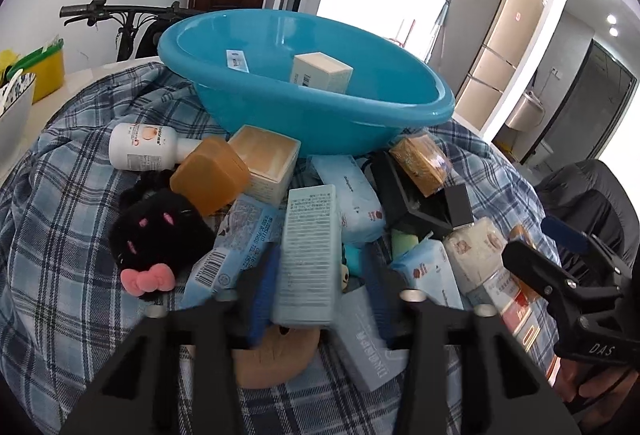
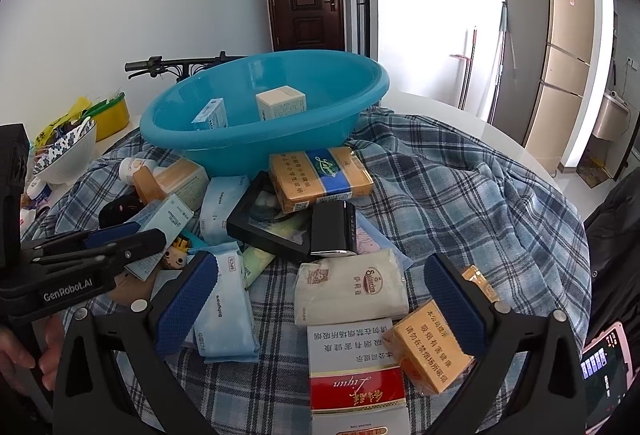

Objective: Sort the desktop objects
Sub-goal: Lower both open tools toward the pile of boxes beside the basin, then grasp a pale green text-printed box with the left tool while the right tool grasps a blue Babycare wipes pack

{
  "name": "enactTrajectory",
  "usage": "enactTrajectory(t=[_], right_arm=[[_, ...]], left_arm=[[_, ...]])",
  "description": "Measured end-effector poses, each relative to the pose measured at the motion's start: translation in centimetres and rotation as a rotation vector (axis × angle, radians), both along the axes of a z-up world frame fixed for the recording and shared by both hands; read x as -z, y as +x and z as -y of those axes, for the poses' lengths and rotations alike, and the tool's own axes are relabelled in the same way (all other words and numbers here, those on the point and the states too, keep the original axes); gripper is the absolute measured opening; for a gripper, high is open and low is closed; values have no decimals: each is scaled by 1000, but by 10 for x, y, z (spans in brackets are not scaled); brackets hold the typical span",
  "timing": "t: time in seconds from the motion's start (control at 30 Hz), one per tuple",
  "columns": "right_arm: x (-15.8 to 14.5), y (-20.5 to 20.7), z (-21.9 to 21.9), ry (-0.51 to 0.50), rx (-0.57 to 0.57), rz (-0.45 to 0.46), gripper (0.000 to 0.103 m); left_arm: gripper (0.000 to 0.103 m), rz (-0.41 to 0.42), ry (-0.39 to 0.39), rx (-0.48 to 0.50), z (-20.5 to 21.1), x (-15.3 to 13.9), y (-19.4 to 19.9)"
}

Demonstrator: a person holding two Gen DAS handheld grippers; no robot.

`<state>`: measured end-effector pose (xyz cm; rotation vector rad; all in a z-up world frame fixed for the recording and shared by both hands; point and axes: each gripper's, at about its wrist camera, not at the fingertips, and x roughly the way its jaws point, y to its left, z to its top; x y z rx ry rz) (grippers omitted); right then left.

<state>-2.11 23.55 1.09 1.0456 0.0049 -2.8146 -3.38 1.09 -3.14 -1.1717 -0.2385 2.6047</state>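
A blue basin (image 1: 304, 103) (image 2: 260, 123) stands at the back of a pile of boxes, packets and toys on a plaid cloth; a cream box (image 1: 322, 72) (image 2: 281, 103) and a small blue box (image 2: 210, 115) lie in it. My left gripper (image 1: 318, 291) is shut on a tall pale-blue box (image 1: 308, 255), held just above the pile. My right gripper (image 2: 324, 307) is open over a beige tissue packet (image 2: 350, 289) and a red-and-white carton (image 2: 356, 367); an orange box (image 2: 430, 347) leans against its right finger.
A black plush toy (image 1: 156, 235), a white bottle (image 1: 144, 147), orange boxes (image 1: 210, 175), wipes packets (image 2: 224, 311), a black case (image 2: 280, 223) and a yellow-blue carton (image 2: 320, 179) crowd the cloth (image 2: 480, 203). Bowls and a yellow tub (image 2: 112, 115) stand at left.
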Motion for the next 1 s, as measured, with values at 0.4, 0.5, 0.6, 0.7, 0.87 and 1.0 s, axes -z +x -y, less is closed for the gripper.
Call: enactTrajectory(t=[0.4,0.5,0.6,0.7,0.87,1.0], right_arm=[[2,0,9,12,-33,6,103],[2,1,7,11,-28,5,103],[2,1,5,2,-30,9,103],[4,2,11,-8,-63,15,102],[11,3,32,-6,-142,42,84],[20,0,44,-27,-177,72,82]], left_arm=[[31,26,-27,41,-17,12,-2],[30,-1,-42,20,-16,8,-1],[30,-49,-70,-7,-13,-1,4],[30,-98,-117,-40,-10,-12,11],[30,-95,-132,-66,0,-17,18],[30,-90,-145,-68,3,-15,23]])
